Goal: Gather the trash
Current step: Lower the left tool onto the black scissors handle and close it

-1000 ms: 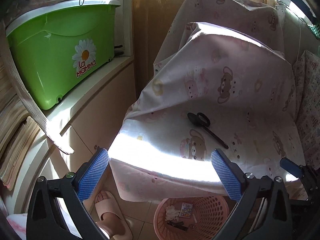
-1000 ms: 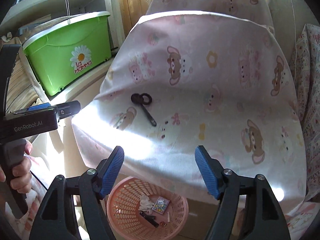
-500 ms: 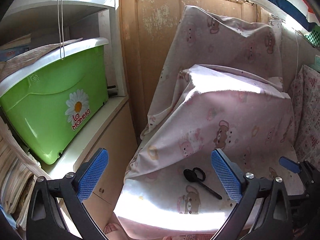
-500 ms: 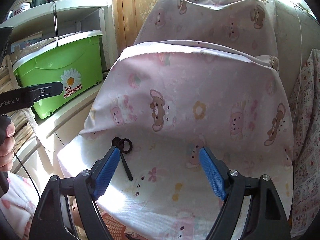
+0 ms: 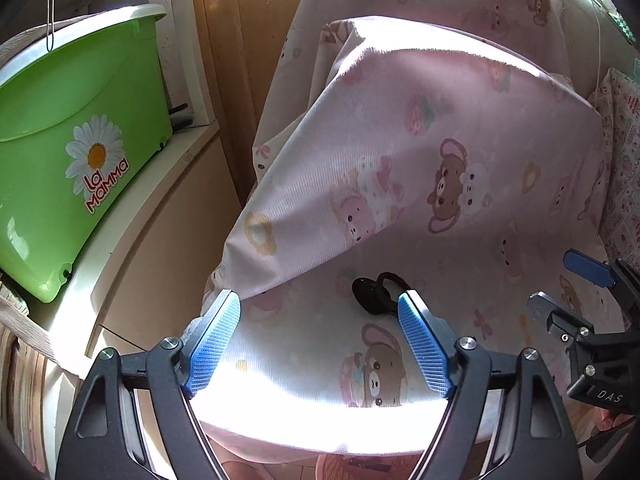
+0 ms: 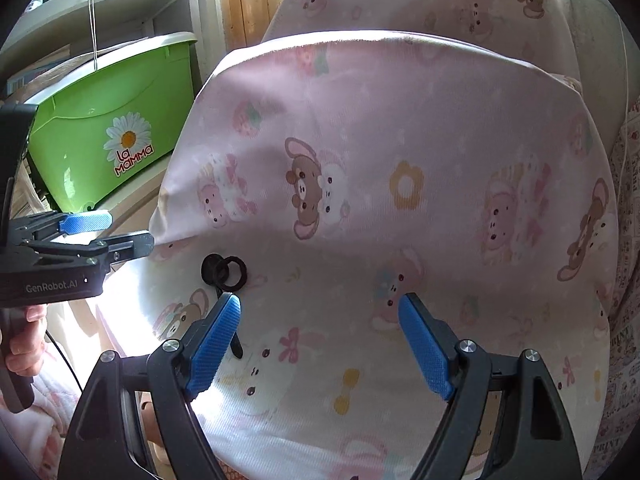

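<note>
A black pair of scissors (image 5: 372, 294) lies on the pink bear-print cloth (image 5: 440, 128) that covers a chair seat. It also shows in the right wrist view (image 6: 224, 272), handles towards the chair back. My left gripper (image 5: 320, 340) is open and empty, hovering just in front of the scissors, whose blades are hidden behind its right finger (image 5: 424, 352). My right gripper (image 6: 320, 344) is open and empty over the seat, to the right of the scissors. The pink trash basket (image 5: 348, 468) barely shows below the seat edge.
A green "La Mamma" tub (image 5: 68, 152) sits on a white shelf (image 5: 132, 240) left of the chair; it also shows in the right wrist view (image 6: 112, 132). A wooden door (image 5: 236, 40) stands behind. A patterned cloth (image 6: 624, 280) hangs at the right.
Both grippers have moved forward and closer to the chair seat, after first lifting off the basket. The scissors now lie just ahead of the left gripper. Both stay open.
</note>
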A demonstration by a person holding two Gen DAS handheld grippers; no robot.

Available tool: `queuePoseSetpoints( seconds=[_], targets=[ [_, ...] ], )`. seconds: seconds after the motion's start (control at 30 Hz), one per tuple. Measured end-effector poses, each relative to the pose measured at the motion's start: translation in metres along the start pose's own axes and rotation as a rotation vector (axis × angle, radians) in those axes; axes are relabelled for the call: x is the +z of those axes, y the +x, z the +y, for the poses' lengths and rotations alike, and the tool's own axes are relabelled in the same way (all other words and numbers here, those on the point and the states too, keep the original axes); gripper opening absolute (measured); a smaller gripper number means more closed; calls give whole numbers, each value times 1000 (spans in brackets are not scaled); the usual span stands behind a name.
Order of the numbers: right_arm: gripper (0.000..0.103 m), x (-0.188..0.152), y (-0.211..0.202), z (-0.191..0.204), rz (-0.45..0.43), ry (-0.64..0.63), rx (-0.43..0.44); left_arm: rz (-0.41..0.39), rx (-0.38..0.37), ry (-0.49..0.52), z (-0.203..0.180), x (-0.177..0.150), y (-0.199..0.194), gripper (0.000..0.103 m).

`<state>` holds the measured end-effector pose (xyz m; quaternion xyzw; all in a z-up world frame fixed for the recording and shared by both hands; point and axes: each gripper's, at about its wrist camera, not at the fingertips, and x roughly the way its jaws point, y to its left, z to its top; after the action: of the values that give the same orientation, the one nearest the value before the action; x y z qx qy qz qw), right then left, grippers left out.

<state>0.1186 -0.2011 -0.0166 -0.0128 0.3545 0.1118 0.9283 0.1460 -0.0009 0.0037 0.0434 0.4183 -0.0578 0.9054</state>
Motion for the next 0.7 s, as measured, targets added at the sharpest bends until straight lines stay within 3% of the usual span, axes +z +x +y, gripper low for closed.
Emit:
queuePoseSetpoints(
  seconds=[0.03,0.07,0.17,0.37,0.4,0.43,0.47,0.5,0.53,0.7],
  targets=[
    [83,0,2,-1,6,-1,-3,-3,-5,7,-2,-1,2,69],
    [83,1,3,-2,16,-10,-6,-16,-19,36,-6,-2,4,52],
    [77,6,5,-4,39,-49,-5,-39,-36,145,-27,-3,9,33],
    [74,9,5,-18,80,-16,37,3,-89,165,-44,-8,27,33],
    [74,8,6,-20,91,-6,43,12,-90,155,-43,-8,31,37],
    [74,7,6,-21,98,4,46,22,-94,142,-42,-6,36,52],
    [74,6,7,-22,100,10,46,37,-104,130,-41,-5,41,76],
    [74,5,7,-23,102,12,42,49,-113,120,-40,-5,45,85],
    [74,4,7,-23,104,10,35,51,-121,115,-40,-5,48,89],
    [74,-1,8,-22,112,-14,7,64,-101,152,-49,-8,61,89]
  ],
)
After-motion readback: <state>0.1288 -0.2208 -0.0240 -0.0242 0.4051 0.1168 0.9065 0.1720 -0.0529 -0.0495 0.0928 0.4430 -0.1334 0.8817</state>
